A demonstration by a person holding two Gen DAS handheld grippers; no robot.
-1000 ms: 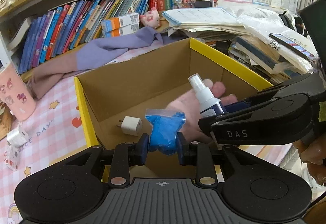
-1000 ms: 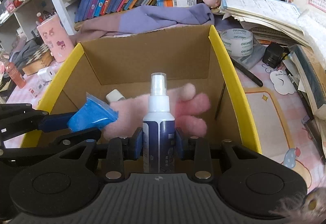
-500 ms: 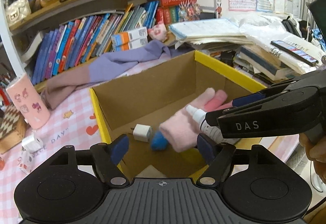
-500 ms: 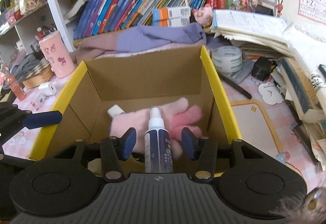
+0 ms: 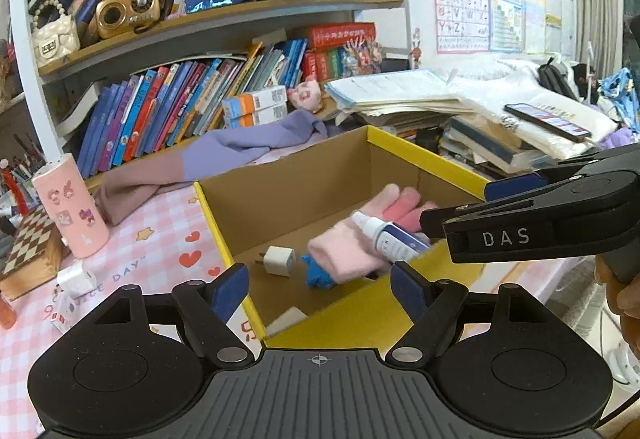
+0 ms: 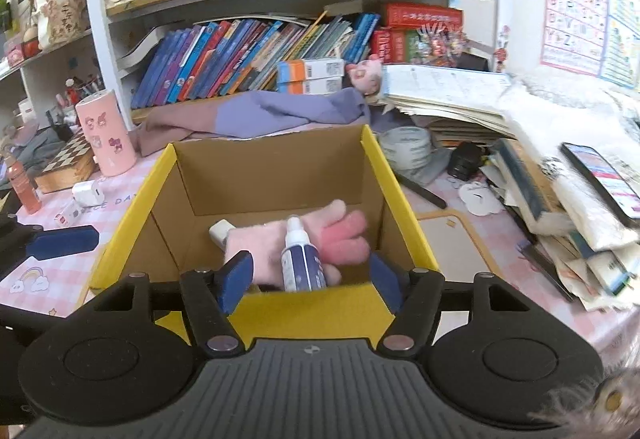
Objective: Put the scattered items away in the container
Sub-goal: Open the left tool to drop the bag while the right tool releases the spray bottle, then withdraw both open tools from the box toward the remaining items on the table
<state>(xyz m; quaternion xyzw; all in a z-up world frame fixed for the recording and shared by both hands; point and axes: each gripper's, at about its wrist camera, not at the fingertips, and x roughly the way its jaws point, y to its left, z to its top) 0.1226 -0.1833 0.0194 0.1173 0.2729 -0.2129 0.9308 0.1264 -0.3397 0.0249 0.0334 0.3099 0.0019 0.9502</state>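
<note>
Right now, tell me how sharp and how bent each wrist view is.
Left wrist view: fisheye bows the shelf; the spray bottle and pink glove are slightly motion-smeared. Right wrist view: the same curving; the papers and phone at the right edge are streaked, the cardboard box fairly crisp.

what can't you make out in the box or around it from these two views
- Blue packet: left wrist view shows only a corner; the pink glove covers the rest. Hidden in the right wrist view.
- White charger: right wrist view, mostly behind the glove.
- Spray bottle label: blurred in both views.
- Pale object at the cardboard box's near corner: left wrist view, cut off by the wall, unidentifiable.
- Right gripper: jaws opening, nothing between them.
</note>
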